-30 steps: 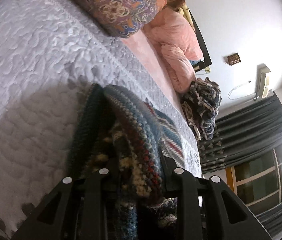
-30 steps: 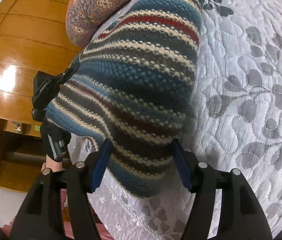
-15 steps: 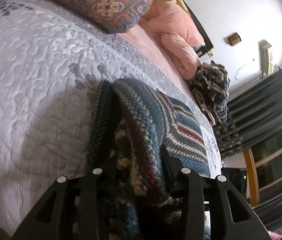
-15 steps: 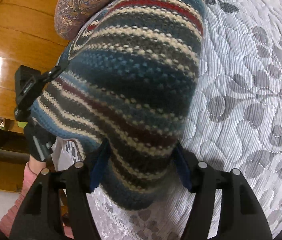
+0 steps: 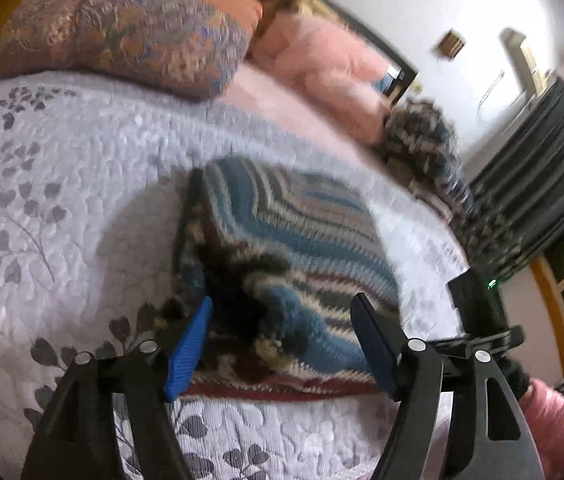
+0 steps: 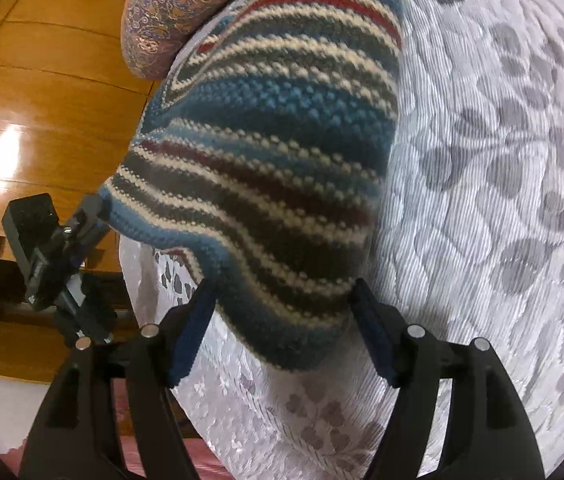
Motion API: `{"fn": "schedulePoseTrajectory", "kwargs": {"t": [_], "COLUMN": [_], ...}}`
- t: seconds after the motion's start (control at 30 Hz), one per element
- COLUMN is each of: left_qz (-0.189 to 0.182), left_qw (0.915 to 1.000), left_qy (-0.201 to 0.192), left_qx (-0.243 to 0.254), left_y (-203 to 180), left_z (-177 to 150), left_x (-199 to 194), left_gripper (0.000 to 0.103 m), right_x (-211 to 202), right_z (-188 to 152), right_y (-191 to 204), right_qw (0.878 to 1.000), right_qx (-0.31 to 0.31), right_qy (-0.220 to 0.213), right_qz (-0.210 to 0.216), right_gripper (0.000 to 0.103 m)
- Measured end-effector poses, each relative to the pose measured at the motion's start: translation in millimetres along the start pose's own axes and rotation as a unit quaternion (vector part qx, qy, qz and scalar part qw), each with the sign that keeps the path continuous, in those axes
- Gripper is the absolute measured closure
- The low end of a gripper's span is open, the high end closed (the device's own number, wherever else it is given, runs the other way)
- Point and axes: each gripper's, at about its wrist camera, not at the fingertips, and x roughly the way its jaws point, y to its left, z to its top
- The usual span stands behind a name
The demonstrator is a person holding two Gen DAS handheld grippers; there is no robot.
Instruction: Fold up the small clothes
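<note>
Quilted bed (image 5: 61,168), one striped knit (image 5: 282,240), left claw (image 5: 282,344) apart, right claw (image 6: 282,332) apart.

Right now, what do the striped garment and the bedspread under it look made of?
Striped sweater: chunky knit, probably wool or acrylic yarn; raised stitch bumps, matte fuzzy surface, soft drape.
Bedspread: quilted woven fabric, likely polyester or cotton blend; stitched puffed leaf shapes, fine ribbing, faint sheen.

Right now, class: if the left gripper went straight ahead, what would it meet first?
Probably the striped knit: it lies on the quilt directly between and ahead of the open jaws.
</note>
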Motion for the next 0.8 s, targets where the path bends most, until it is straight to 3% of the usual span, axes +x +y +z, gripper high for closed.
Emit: {"fn": "schedulePoseTrajectory", "kwargs": {"t": [0.03,0.07,0.1,0.17,0.2,0.27,0.37,0.57,0.8], "left_qz": [0.002,0.002,0.006,-0.014,-0.027,-0.043,-0.073,-0.056,-0.021], "left_qw": [1.0000,0.9999,0.9998,0.9992,0.9981,0.9967,0.9940,0.9956,0.9981], "left_qy": [0.005,0.010,0.019,0.026,0.030,0.029,0.028,0.046,0.058], "left_qx": [-0.002,-0.004,-0.009,-0.027,-0.046,-0.062,-0.076,-0.060,-0.002], "left_y": [1,2,5,12,19,26,34,46,50], "left_z": [-1,-2,-4,-6,-5,-6,-5,-15,-31], "left_x": [4,8,12,17,17,14,5,12,32], "left_gripper": [0.035,0.047,0.067,0.084,0.087,0.089,0.091,0.091,0.089], "right_x": [3,7,12,17,18,18,9,-11,8], "right_z": [0,0,4,5,5,8,9,7,7], "right_y": [-3,-5,-4,-5,-5,-3,-4,10,-5], "right_qw": [1.000,1.000,1.000,1.000,1.000,1.000,0.999,0.999,1.000], "right_qx": [0.007,0.013,0.017,0.017,0.014,0.013,0.015,-0.025,-0.018], "right_qy": [0.005,0.010,0.014,0.015,0.015,0.013,0.008,-0.002,0.019], "right_qz": [0.006,0.010,0.014,0.015,0.015,0.015,0.039,0.030,-0.004], "right_gripper": [0.033,0.034,0.034,0.039,0.042,0.063,0.074,0.078,0.077]}}
